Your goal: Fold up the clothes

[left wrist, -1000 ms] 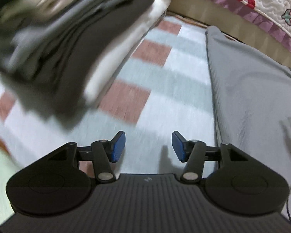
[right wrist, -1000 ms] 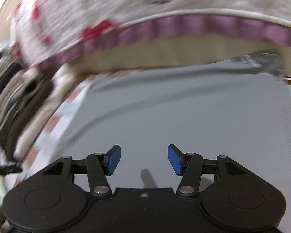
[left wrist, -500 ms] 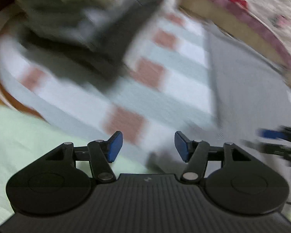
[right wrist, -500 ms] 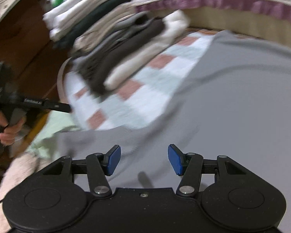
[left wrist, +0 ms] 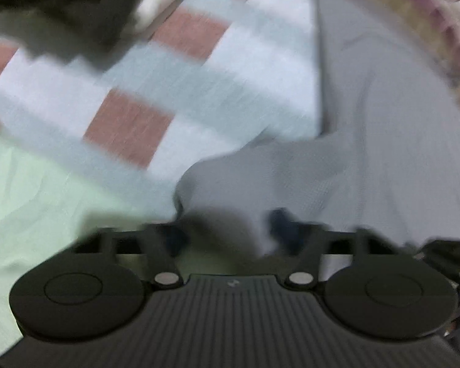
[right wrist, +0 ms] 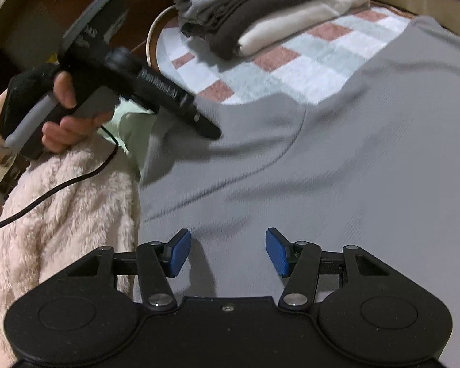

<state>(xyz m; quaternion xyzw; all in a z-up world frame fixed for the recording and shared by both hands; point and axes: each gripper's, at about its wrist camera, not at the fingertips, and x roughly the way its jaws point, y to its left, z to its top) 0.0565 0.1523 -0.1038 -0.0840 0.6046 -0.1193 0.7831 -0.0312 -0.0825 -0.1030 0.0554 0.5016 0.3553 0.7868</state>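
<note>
A grey shirt (right wrist: 337, 159) lies spread flat on the checked cloth (right wrist: 316, 61). Its sleeve end (left wrist: 245, 178) bunches up between the fingers of my left gripper (left wrist: 227, 227), whose jaws are closing around it; the blurred pads still stand apart. In the right wrist view the left gripper (right wrist: 211, 132), held by a hand (right wrist: 64, 116), points its tip down onto that sleeve at the shirt's left edge. My right gripper (right wrist: 227, 251) hovers open over the shirt's near part with nothing between its pads.
A stack of folded clothes (right wrist: 260, 9) sits at the far left of the checked cloth. A fluffy pink blanket (right wrist: 61, 214) and a pale green sheet (left wrist: 30, 184) lie near left. A quilted bed edge (left wrist: 444, 15) runs behind.
My left gripper moved from the checked cloth near the stack to the grey sleeve, and cloth now lies between its fingers. The right gripper swung left across the shirt, still open.
</note>
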